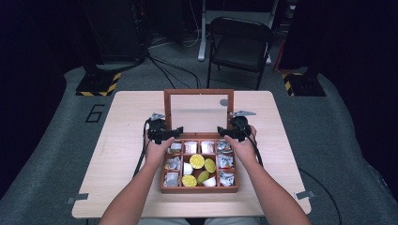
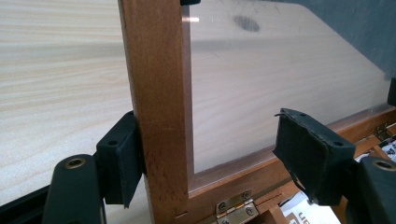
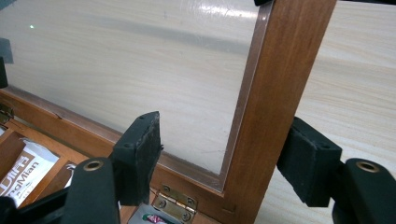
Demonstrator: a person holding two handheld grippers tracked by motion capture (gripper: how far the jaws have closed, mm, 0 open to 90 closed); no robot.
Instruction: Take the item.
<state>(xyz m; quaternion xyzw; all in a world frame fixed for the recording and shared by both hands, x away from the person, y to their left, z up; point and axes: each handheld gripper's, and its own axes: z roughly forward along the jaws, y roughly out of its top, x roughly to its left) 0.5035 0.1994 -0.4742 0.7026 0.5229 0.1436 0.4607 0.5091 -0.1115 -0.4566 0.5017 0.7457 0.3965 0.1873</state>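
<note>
Our left gripper (image 2: 208, 154) straddles the lid's (image 1: 198, 93) left wooden rail, jaws parted, one pad touching it. Right gripper (image 3: 224, 156) likewise spans the right rail, seemingly not clamped. The lid stands upright, clear-paned, brass-hinged, on a compartmented wooden box (image 1: 199, 189) of packets at centre of the pale table (image 1: 117, 140). Grey floor, folding chair (image 1: 240, 44) beyond.

Glossy wooden lid frame (image 2: 159, 116), seemingly lacquered

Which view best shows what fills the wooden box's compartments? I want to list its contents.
The high view: it looks down into the open brown wooden box, showing all compartments with white packets and yellow-lidded cups. The left gripper view catches one packet corner; the right gripper view shows a printed white packet.
</note>
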